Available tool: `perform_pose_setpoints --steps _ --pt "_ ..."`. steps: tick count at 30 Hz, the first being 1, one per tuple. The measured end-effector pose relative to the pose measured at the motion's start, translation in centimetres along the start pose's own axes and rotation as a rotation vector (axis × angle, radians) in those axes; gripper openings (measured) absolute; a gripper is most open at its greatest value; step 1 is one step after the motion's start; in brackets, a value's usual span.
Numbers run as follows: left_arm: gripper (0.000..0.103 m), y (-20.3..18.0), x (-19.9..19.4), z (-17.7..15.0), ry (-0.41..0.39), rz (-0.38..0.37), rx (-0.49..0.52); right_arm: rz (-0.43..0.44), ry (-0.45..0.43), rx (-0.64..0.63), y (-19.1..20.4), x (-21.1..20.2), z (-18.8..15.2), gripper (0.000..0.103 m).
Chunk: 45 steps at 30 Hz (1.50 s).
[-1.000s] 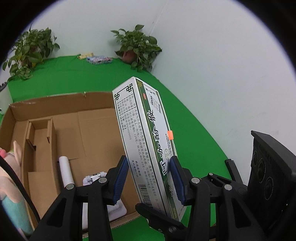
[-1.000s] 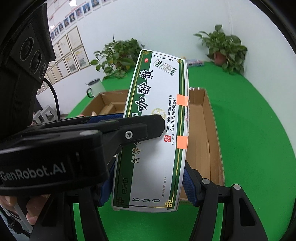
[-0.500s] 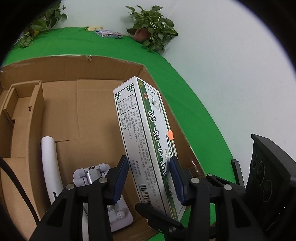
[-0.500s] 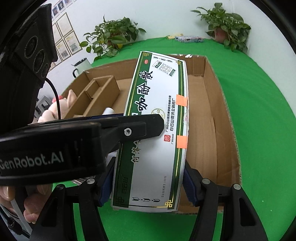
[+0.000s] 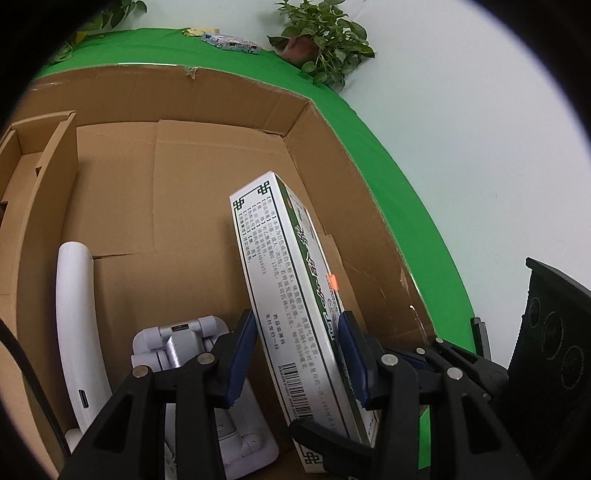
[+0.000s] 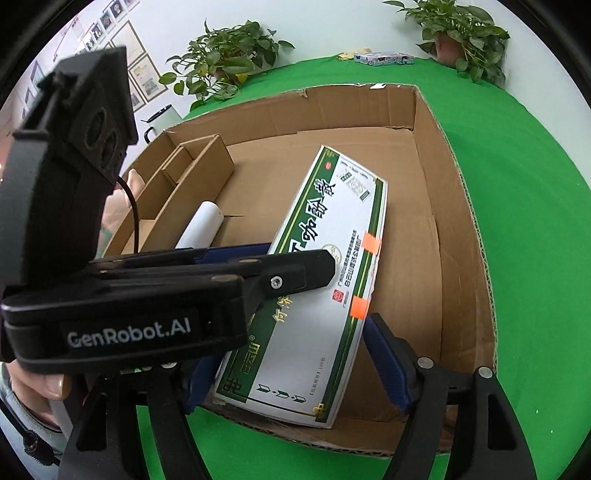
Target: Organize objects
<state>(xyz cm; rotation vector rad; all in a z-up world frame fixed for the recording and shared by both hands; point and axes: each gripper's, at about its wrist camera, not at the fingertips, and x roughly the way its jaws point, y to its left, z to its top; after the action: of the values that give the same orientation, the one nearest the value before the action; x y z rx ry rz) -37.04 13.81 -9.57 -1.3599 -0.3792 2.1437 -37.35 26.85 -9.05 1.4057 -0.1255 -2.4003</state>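
Green cloth (image 6: 535, 229) covers the table, white wall behind, potted plants (image 6: 461, 33) along the far edge. An open cardboard box (image 6: 458, 206) fills mid-frame in both views.

My left gripper (image 5: 301, 354) sits at lower centre of its view, jaws part open and pressed on the narrow faces of the white-and-green medicine carton (image 5: 291, 306). The carton stands on its long edge, tilted, its lower end inside the cardboard box by the right wall.

My right gripper (image 6: 291, 369) sits at the bottom of its view. Its jaws have just been opening; the carton lies between them, with a visible gap at the right pad.

A white curved handle (image 5: 75, 325) and a grey folding stand (image 5: 184, 343) lie in the box, lower left of the carton.
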Motion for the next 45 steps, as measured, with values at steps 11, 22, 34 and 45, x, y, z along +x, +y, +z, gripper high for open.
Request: perform_pose_setpoints --steps 11,22,34,45 --pt "0.047 0.5 -3.2 -0.8 -0.035 0.080 0.018 -0.143 0.030 -0.061 1.0 1.2 -0.2 0.067" --pt "0.047 1.5 -11.8 -4.9 -0.221 0.227 0.086 -0.145 0.089 -0.028 1.5 1.3 -0.4 0.072" --pt "0.064 2.5 -18.2 -10.4 -0.503 0.480 0.115 -0.148 -0.180 0.016 3.8 -3.9 -3.4 0.093" --pt "0.078 2.9 -14.3 -15.0 -0.566 0.696 0.174 -0.298 -0.430 -0.098 9.9 -3.0 -7.9 0.103"
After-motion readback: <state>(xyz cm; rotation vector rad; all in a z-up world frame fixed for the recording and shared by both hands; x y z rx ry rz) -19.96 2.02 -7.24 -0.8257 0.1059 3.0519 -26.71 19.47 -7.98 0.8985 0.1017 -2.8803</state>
